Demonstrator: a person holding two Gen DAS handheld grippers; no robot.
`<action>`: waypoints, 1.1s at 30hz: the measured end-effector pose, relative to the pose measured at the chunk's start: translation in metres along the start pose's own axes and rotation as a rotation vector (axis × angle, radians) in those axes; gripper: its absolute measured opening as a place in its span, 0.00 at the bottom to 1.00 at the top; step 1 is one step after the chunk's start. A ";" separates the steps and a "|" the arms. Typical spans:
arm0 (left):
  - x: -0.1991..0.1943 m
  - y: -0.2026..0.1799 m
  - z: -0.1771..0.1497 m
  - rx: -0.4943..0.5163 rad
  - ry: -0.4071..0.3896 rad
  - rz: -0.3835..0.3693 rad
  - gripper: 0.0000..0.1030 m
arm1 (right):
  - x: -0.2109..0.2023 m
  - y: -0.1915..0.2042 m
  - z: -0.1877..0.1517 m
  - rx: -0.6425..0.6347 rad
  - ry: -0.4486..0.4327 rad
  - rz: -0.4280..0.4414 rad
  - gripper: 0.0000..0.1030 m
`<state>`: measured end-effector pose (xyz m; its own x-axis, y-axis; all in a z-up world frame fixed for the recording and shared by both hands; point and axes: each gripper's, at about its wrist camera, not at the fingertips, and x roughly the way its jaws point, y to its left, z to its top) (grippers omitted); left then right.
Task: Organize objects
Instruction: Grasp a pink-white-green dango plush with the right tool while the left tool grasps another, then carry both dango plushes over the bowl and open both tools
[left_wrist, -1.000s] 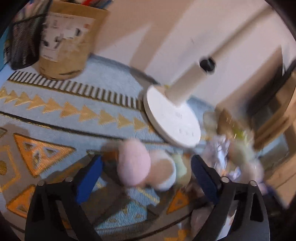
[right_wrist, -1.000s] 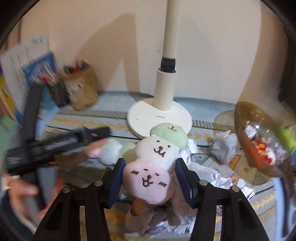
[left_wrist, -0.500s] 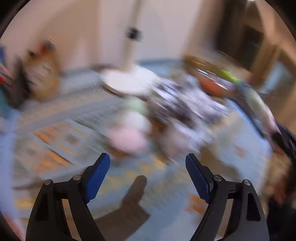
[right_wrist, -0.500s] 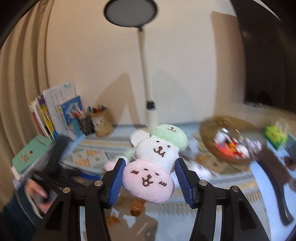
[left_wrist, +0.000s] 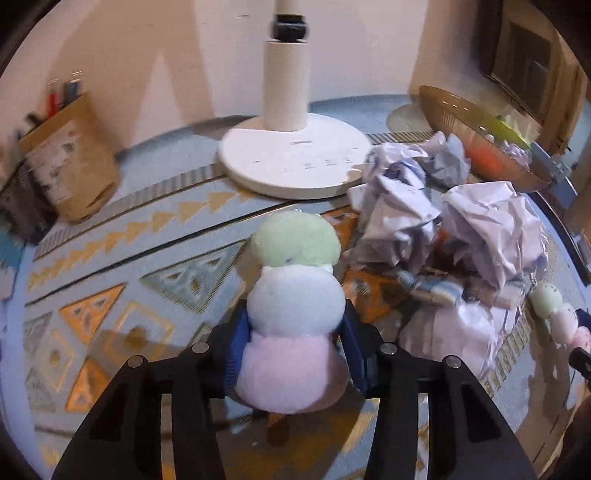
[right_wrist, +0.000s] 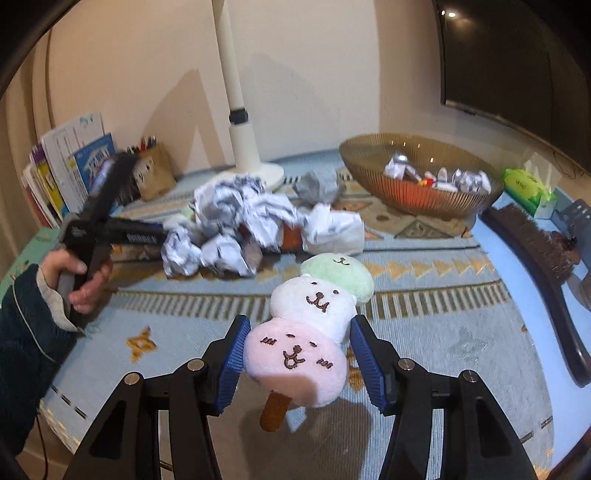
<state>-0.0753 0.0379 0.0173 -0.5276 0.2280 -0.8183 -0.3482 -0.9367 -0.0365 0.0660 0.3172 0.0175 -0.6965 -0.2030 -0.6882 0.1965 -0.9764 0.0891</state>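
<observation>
Crumpled paper lies left of bowl.

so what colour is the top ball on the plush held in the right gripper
Pale green, clearest in the right wrist view: plush skewer.

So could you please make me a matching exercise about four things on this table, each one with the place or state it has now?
Things:
1. amber bowl
2. crumpled paper
3. brown pen holder
4. long brush

Places or states:
A. beside the standing books
B. heaped next to the white lamp base
C. holds small wrapped items
D. lies near the right-hand edge

Pairs: 1-C, 2-B, 3-A, 4-D
</observation>
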 end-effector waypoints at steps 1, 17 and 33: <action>-0.009 0.003 -0.005 -0.027 -0.011 0.004 0.43 | 0.003 -0.002 -0.002 0.007 0.008 0.006 0.53; -0.081 -0.039 -0.089 -0.143 -0.217 -0.115 0.43 | 0.022 -0.011 -0.006 0.224 0.173 -0.043 0.86; -0.078 -0.047 -0.094 -0.095 -0.237 -0.130 0.43 | 0.029 0.055 -0.013 -0.132 0.160 -0.081 0.49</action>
<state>0.0549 0.0388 0.0293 -0.6532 0.3935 -0.6469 -0.3571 -0.9135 -0.1951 0.0658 0.2586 -0.0068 -0.5972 -0.0997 -0.7959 0.2406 -0.9688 -0.0592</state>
